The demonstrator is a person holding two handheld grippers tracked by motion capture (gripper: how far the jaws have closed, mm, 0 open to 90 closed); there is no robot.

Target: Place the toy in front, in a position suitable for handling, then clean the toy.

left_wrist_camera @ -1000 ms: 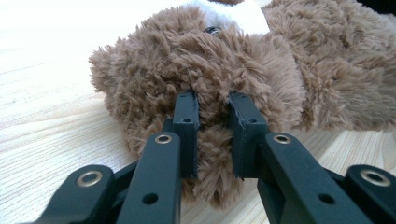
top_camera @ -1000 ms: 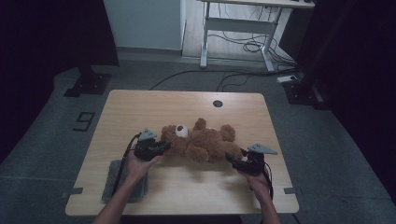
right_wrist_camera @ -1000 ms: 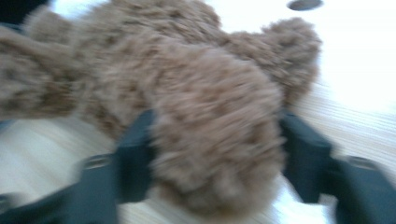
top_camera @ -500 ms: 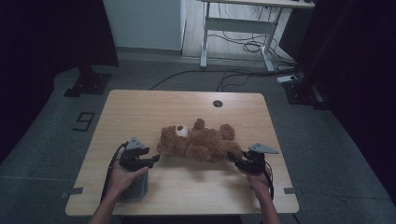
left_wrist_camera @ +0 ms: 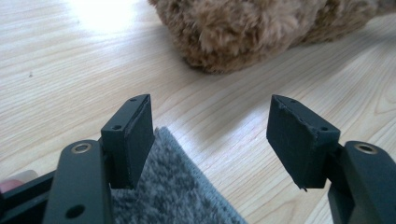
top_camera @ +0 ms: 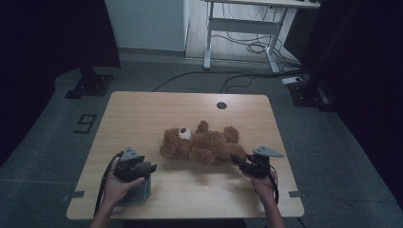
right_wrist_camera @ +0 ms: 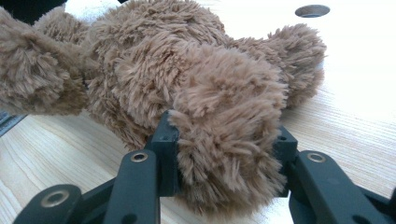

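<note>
A brown teddy bear (top_camera: 202, 145) lies on its back in the middle of the wooden table (top_camera: 142, 114), head to the left. My right gripper (top_camera: 236, 159) has closed its jaws within the last second and is shut on the bear's furry leg (right_wrist_camera: 224, 93). My left gripper (top_camera: 153, 167) sits to the left of the bear's head (left_wrist_camera: 243, 32), apart from it. Its jaws have just been opening and stand wide with nothing between them (left_wrist_camera: 210, 100). Beneath it lies a grey cloth (left_wrist_camera: 173, 191).
The grey cloth (top_camera: 138, 192) lies near the table's front left edge, under my left hand. A round cable hole (top_camera: 221, 105) is at the back of the table. Behind the table stands a white desk (top_camera: 247, 21) with cables on the floor.
My left gripper has let go of the bear's head, opened, and drawn back to the left and toward the front edge over the grey cloth. The right hand has stayed put.
</note>
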